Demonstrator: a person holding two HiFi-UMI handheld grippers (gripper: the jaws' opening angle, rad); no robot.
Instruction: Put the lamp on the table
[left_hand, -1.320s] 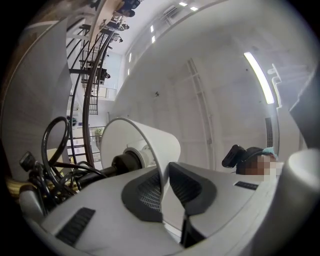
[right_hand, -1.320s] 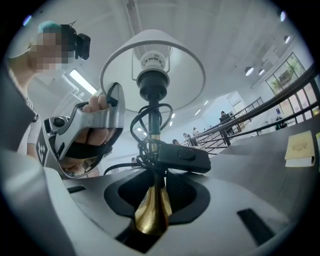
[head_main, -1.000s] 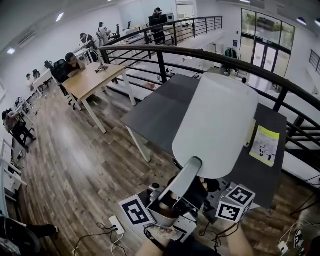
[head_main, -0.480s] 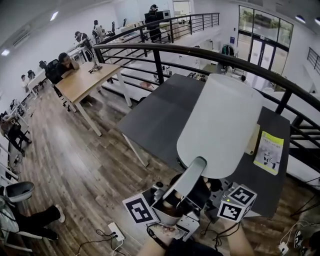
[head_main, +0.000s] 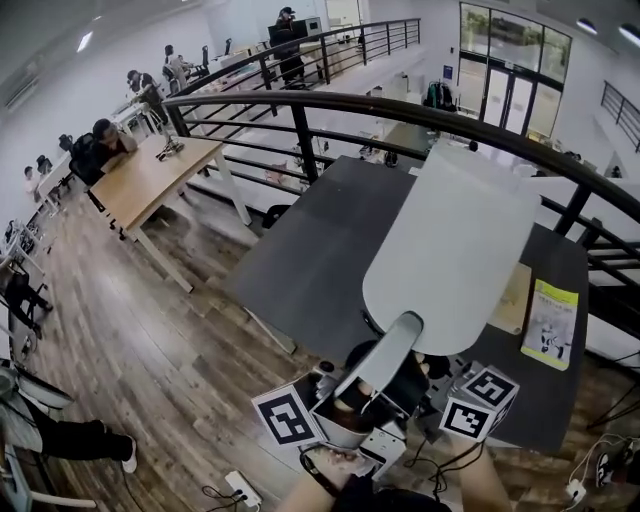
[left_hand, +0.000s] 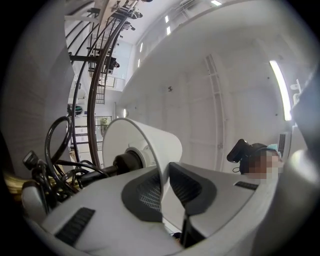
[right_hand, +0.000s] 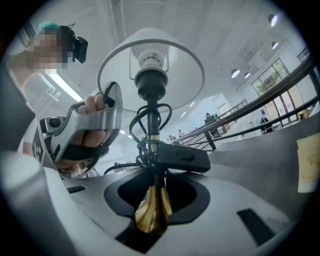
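Two claws carry the lamp (head_main: 450, 250) tilted, clear of the dark tabletop (head_main: 300, 250) at its near side; left claw (left_hand: 165, 175) clenched on the shade (left_hand: 145, 145) rim; right claw (right_hand: 151, 200) clamped on the brass stem (right_hand: 150, 217), cord (right_hand: 145, 147) bundled above; judged: approach well advanced; lowering, righting and release outstanding.

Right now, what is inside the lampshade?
The right gripper view looks up into the lampshade: a white socket sits on a black holder. From the head view, the shade covers all of it.
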